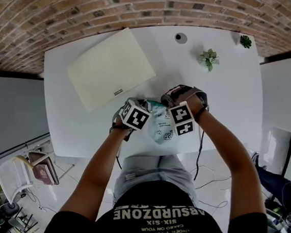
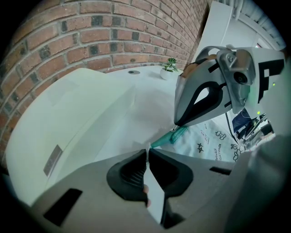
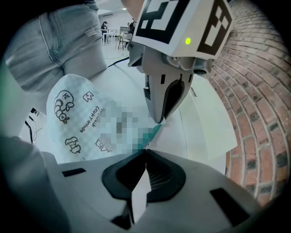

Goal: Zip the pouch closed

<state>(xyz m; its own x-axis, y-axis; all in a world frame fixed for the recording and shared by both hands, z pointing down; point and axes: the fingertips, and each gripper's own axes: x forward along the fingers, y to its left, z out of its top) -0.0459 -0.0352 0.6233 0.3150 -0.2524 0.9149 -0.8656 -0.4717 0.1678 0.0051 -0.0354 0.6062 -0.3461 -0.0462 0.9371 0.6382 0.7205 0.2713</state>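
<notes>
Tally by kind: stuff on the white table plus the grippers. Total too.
Pouch: 1
Flat cream case: 1
Small plants: 2
Dark round fitting: 1
Grippers: 2 (left gripper, right gripper)
Total: 7

The left tool (image 1: 147,106) and the right tool (image 1: 163,103) crowd almost tip to tip at the near edge of the white bench (image 1: 228,111), each pinched on the pale printed fabric pouch (image 1: 163,126), so nothing passes between them; a flat cream rectangular box (image 1: 110,69) fills the back left; right of the tools the top lies bare up to a small green potted plant (image 1: 209,58); a red brick wall (image 1: 94,6) closes the far side.
</notes>
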